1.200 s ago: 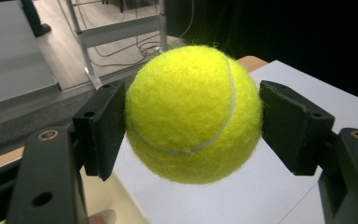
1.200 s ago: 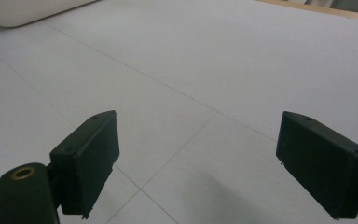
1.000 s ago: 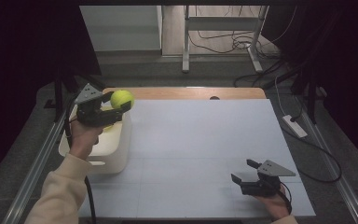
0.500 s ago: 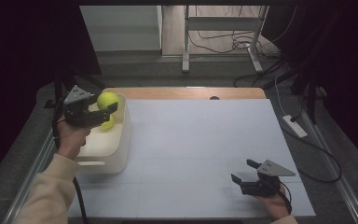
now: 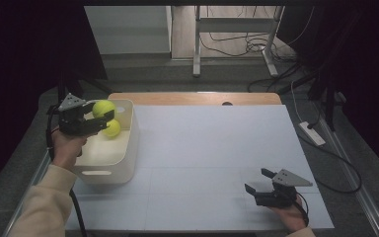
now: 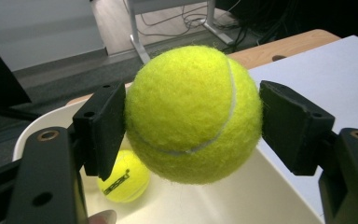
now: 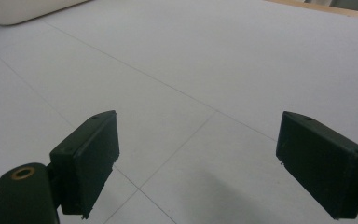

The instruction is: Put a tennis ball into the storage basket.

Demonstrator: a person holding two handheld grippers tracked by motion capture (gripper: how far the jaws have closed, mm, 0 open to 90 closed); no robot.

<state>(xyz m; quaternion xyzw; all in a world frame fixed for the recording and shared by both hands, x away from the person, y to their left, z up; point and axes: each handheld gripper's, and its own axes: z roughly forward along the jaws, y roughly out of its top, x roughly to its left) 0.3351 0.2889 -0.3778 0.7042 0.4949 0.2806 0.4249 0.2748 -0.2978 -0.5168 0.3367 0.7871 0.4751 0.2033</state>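
Light is falling from above onto the white table (image 5: 212,148) while the room around it is lying in near darkness. My left gripper (image 6: 191,121) is showing its tennis ball (image 6: 191,112) sharp and evenly lit. Beneath my right gripper (image 7: 200,163) a soft shadow is spreading, its near edges slightly blurring.

yellow-green tennis balls (image 6: 191,112), cream bin (image 5: 109,170)

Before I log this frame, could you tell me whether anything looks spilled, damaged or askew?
Nothing stands out. The white bin sits upright at the table's left, one tennis ball lies inside it, and the left tool holds a second ball squarely above it.
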